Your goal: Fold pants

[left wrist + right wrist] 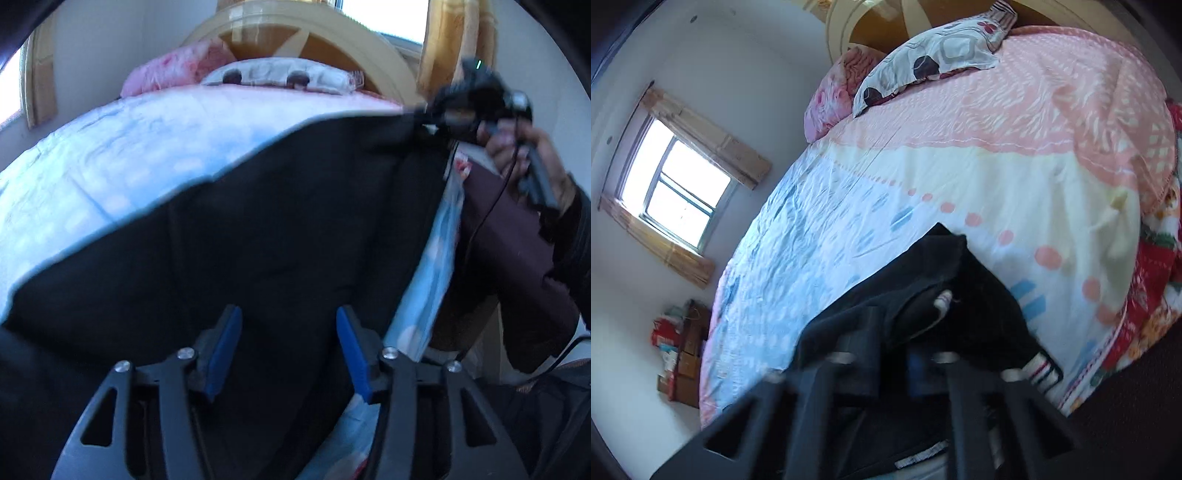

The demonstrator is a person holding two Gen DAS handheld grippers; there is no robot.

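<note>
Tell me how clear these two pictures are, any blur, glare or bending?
Left wrist view: the pants are nearly featureless black, the right gripper and hand are smeared, and the bedspread looks washed out. Right wrist view: the right gripper is blurred at the bottom, the window is blown out white, and the fisheye bends the bed into a dome.

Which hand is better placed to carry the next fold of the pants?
Right. The right tongs are shut on the black pants, holding an edge above the bedspread. The left tongs stand open over the cloth, gripping nothing.
</note>
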